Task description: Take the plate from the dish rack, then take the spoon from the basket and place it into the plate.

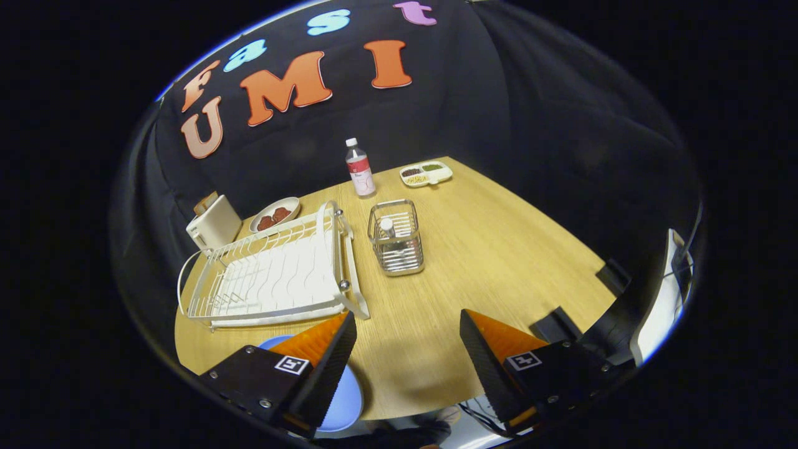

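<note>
Half the job is being judged done: plate point(346, 405) out of rack point(274, 274); gripper point(408, 349), fingers apart, is being aimed at the basket point(397, 246) at twelve o'clock, spoon point(388, 227) untaken.

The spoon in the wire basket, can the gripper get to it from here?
Probably yes. The gripper is open, holding nothing, and the spoon stands in the basket beyond the fingers with its handle poking up. Bare table lies between, and the dish rack sits off to one side.
</note>
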{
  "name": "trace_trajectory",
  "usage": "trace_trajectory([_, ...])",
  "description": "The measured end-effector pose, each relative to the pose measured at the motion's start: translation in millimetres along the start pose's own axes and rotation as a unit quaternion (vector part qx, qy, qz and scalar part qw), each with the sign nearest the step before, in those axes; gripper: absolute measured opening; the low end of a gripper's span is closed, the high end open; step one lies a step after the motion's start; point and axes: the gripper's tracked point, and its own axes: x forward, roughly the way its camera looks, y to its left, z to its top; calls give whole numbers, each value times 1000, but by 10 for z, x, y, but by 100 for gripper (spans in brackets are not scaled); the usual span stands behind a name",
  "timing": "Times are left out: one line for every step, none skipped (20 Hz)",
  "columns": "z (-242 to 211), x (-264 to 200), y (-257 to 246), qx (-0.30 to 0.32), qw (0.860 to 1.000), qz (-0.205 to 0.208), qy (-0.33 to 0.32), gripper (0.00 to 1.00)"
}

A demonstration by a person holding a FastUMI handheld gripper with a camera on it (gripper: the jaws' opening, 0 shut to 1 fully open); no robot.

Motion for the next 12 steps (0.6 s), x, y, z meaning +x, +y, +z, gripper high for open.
trace_trajectory([106, 18, 9, -11, 1000, -1, -13, 99])
trace_trajectory([215, 29, 34, -21, 999, 3, -26, 99])
trace_trajectory([315, 53, 58, -30, 999, 7, -39, 99])
trace_trajectory([410, 80, 88, -40, 998, 10, -49, 99])
trace_trajectory([474, 123, 101, -54, 997, 13, -56, 99])
trace_trajectory([530, 178, 122, -70, 996, 15, -58, 99])
trace_trajectory([572, 223, 137, -86, 994, 19, -61, 99])
trace_trajectory([610, 277, 156, -99, 993, 23, -61, 98])
trace_trajectory([642, 333, 182, -108, 992, 28, -61, 96])
trace_trajectory([671, 390, 216, -112, 991, 35, -60, 92])
trace_trajectory([675, 446, 239, -115, 991, 43, -57, 90])
trace_trajectory([679, 505, 254, -119, 990, 47, -54, 84])
